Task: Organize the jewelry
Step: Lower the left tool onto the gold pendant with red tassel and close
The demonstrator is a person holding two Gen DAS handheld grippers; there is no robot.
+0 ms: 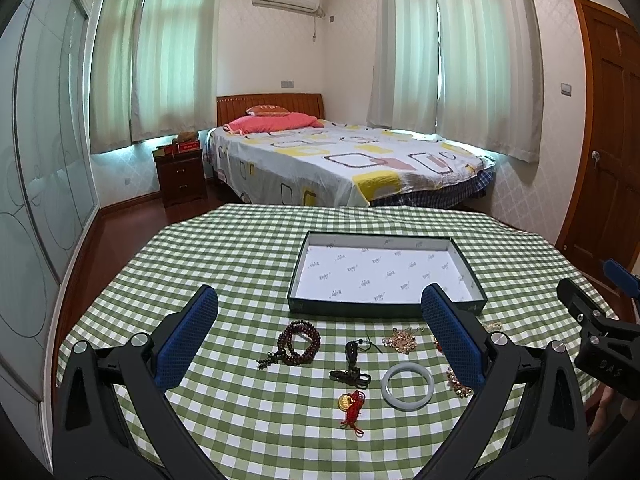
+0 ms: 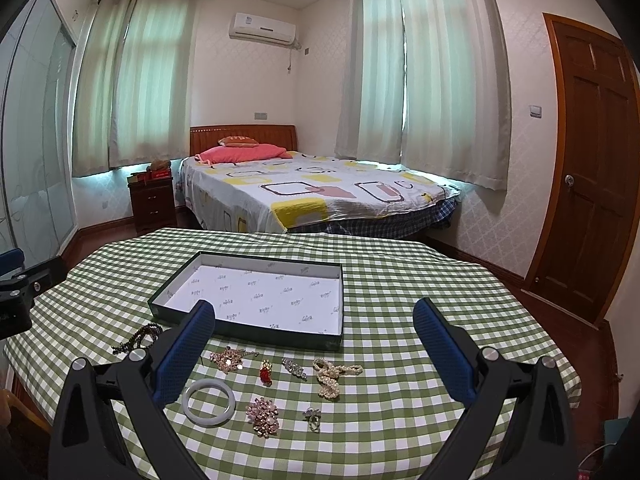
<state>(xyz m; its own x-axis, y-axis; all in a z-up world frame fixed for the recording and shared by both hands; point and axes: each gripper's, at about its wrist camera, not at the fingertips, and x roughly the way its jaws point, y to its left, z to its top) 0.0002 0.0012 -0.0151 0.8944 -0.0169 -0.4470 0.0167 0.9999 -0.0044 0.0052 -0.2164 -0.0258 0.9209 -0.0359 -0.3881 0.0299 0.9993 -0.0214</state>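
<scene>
Two hand-held grippers are hovering over a table draped in a green-and-white checked tablecloth (image 1: 224,248). The left gripper (image 1: 320,336) is holding its blue-padded fingers (image 1: 188,340) spread wide apart with nothing between them; the right gripper (image 2: 316,352) is likewise gaping wide and gripping nothing.

A shallow dark-green box (image 1: 468,264) with a white printed lining is lying open toward the far side of the table, with nothing lying in it. All the jewelry is sitting on the cloth on the near side of the box.

Left wrist view: a dark wooden bead bracelet (image 1: 300,342) is lying coiled to the left, beside it a dark pendant on a cord (image 1: 351,364), and nearer the camera a gold charm with a red knotted tassel (image 1: 352,406). A pale jade bangle (image 1: 407,386) is resting flat just to the right of these.

Right wrist view: the same bangle (image 2: 209,402) is lying near the left finger pad. Behind it a gold-toned filigree brooch (image 2: 230,359) is sitting, then a small red ornament (image 2: 265,372), a rhinestone clip (image 2: 294,368) and a heaped pearl strand (image 2: 332,376). Nearest the camera a pink crystal flower brooch (image 2: 263,416) and a ring (image 2: 313,419) are lying apart from each other.

A bed (image 2: 320,196) is standing beyond the table.
</scene>
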